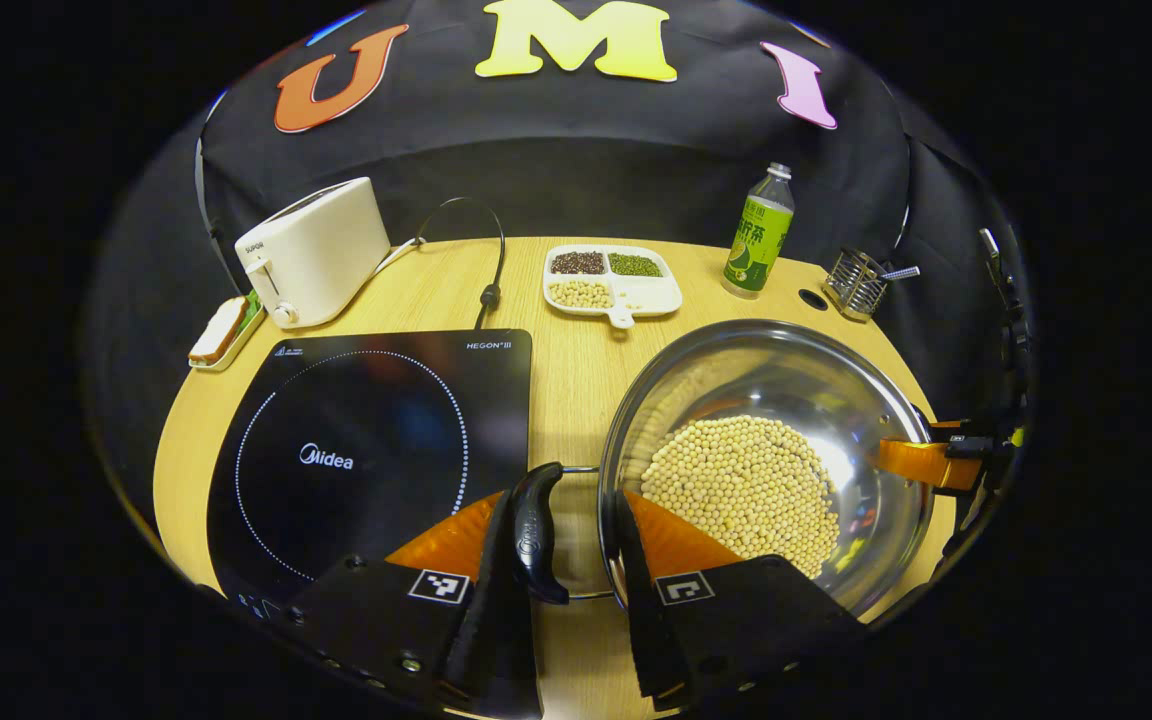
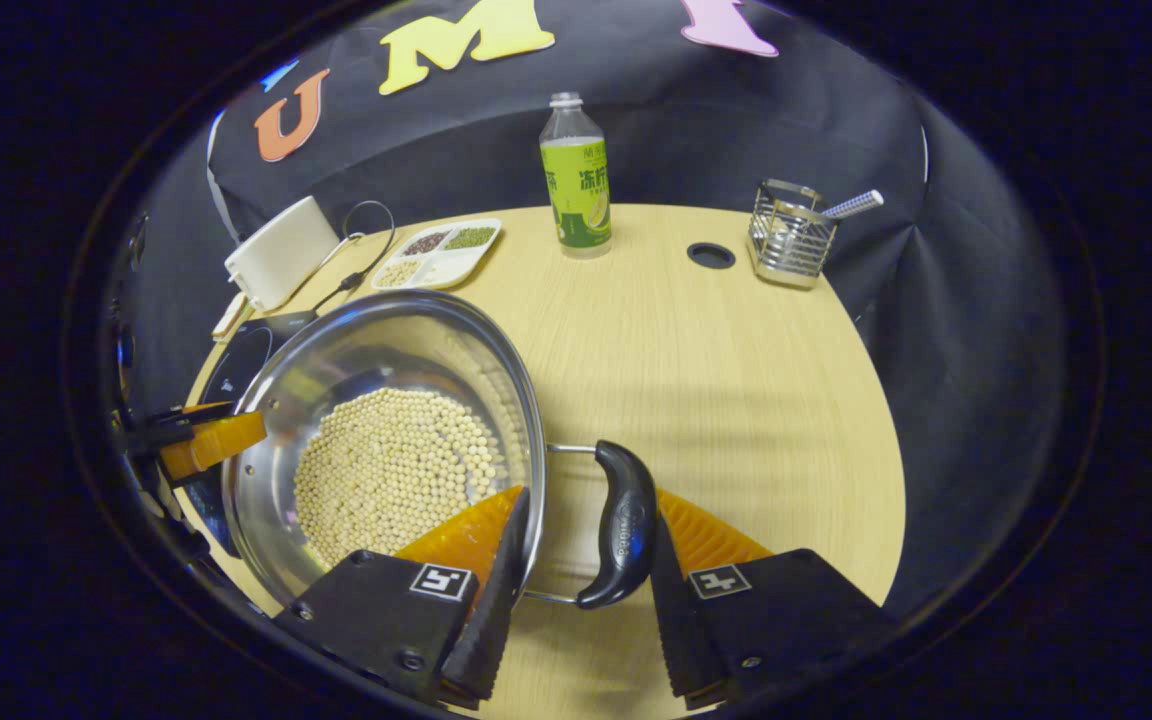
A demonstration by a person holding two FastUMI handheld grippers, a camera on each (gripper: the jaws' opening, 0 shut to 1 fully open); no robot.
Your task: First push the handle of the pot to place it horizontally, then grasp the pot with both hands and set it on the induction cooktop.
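On the wooden tabletop [image 2: 736,400], just right of the black induction cooktop [image 1: 366,460], stands the steel pot [image 1: 836,390] with a layer of pale beans [image 1: 746,490] across its bottom. The left tool [image 1: 576,580] sits at the pot's near side handle [image 1: 534,545]: one finger lies outside the black grip and the other reaches over the rim into the pot, so the jaws straddle handle and rim at a middling gap; whether either pad actually presses cannot be told from here. The right tool [image 2: 576,570] stands the same way at the opposite handle [image 2: 624,525], with its inner finger inside the pot wall and its outer finger just beside the grip, again part open and not plainly clamped. Both handles look to lie level already, so the push step seems done and the two-sided grasp and lift appear to be next. The chief risk, as I judge it, is a lift begun before both tools have closed: the round, smooth grips could roll between the pads, letting the pot tip and spill beans over the tabletop or onto the cooktop glass. Uneven height between the two hands would do the same, since the beans would slide to the low side. The carry is short, but the pot's base could catch the cooktop's edge if it is raised too little. The divided dish [image 1: 613,280], bottle [image 1: 761,235] and toaster [image 1: 314,250] stand well apart from the path.
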